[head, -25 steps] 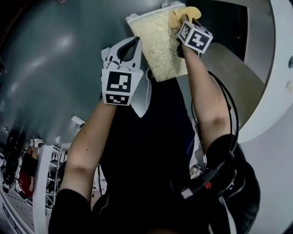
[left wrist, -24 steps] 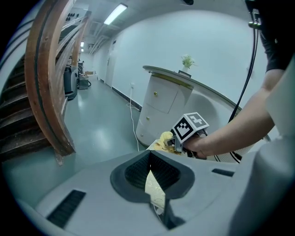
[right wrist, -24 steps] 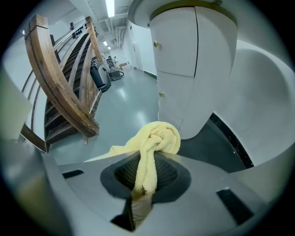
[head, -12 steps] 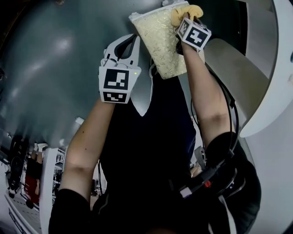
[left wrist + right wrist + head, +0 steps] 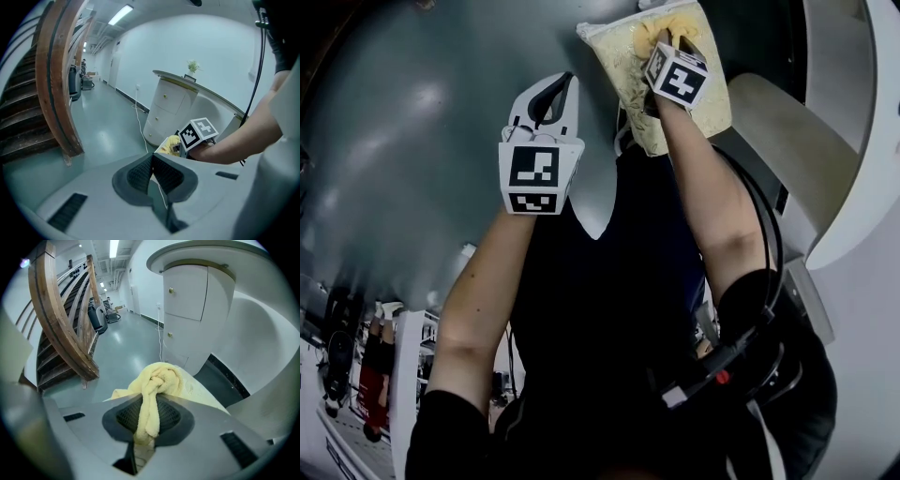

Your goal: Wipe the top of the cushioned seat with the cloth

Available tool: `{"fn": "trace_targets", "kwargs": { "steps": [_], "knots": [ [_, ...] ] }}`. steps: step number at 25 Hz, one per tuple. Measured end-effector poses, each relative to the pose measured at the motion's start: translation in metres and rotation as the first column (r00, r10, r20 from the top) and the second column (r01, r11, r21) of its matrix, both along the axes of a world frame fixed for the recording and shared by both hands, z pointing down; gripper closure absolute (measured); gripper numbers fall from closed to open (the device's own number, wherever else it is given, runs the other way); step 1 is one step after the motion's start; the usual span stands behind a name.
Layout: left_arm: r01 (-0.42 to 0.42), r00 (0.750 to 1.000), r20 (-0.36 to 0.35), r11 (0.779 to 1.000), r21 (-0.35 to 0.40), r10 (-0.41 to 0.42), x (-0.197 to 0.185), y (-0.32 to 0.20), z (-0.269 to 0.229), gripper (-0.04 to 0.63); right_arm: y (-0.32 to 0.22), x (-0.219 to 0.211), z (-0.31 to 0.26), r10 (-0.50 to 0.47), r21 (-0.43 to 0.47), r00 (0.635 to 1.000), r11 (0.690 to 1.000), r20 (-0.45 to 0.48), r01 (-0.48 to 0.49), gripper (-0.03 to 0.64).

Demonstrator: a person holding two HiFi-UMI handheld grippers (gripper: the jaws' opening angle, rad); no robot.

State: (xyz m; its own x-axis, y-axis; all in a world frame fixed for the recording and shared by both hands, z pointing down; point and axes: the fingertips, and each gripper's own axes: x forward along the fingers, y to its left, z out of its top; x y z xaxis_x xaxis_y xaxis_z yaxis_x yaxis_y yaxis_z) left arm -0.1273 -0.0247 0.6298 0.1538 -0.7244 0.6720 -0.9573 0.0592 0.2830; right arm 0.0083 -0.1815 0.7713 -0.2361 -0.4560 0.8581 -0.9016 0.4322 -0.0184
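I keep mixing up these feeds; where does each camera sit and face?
Head view: on the head, facing down past the torso at left gripper, right gripper.
Left gripper view: along its shut jaws toward the right forearm.
Right gripper view: along jaws shut on the cloth, over the cushioned seat.
Both gripper views show the staircase.
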Motion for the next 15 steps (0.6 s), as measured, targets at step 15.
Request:
{"fn": "trace_targets", "kwargs": {
  "steps": [15],
  "knots": [
    [0.074,0.997,-0.018,0.997,-0.014,-0.074,-0.032,0.041,0.001,0.593,0.059,-0.05,0.0,-0.029,-0.012,1.0,1.0,0.011,0.029,0.56]
  ]
}}
